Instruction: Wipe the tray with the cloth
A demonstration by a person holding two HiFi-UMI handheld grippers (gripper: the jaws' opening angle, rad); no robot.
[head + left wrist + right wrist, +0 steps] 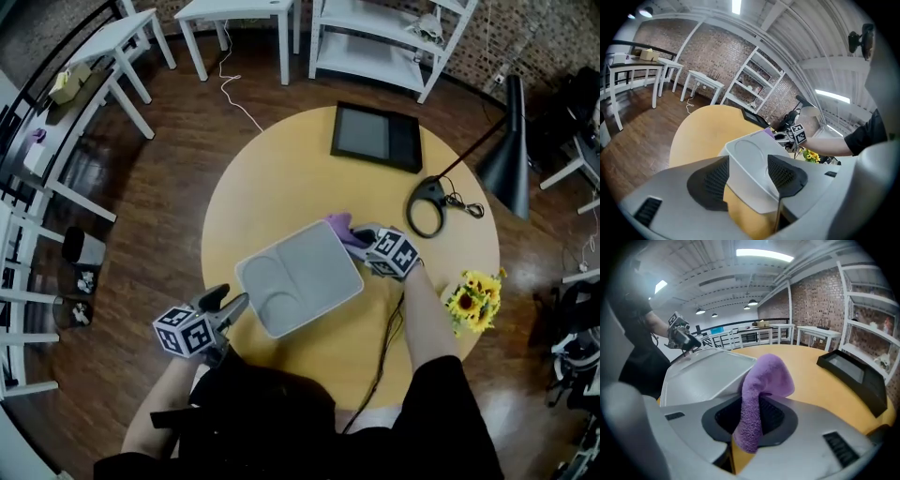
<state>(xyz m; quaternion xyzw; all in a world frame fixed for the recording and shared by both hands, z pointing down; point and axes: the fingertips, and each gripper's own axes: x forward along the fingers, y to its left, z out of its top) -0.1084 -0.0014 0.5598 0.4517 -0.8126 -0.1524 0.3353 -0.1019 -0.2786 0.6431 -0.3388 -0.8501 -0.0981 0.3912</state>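
A grey tray (300,277) with a round compartment lies in the middle of the round yellow table (281,178). My left gripper (236,305) is at the tray's near-left corner. In the left gripper view that corner of the tray (750,154) fills the gap between the jaws of the left gripper (747,177), and both pads rest against it. My right gripper (361,236) is at the tray's far-right edge, shut on a purple cloth (339,227). In the right gripper view the cloth (768,378) stands up out of the right gripper (752,416) and folds over beside the tray (703,376).
A black tablet (377,136) lies at the table's far side. A black lamp (511,150) with a ring base (429,206) stands at the right, with yellow flowers (475,300) by the right edge. A dark cable (389,328) runs toward me. White tables and shelves stand around.
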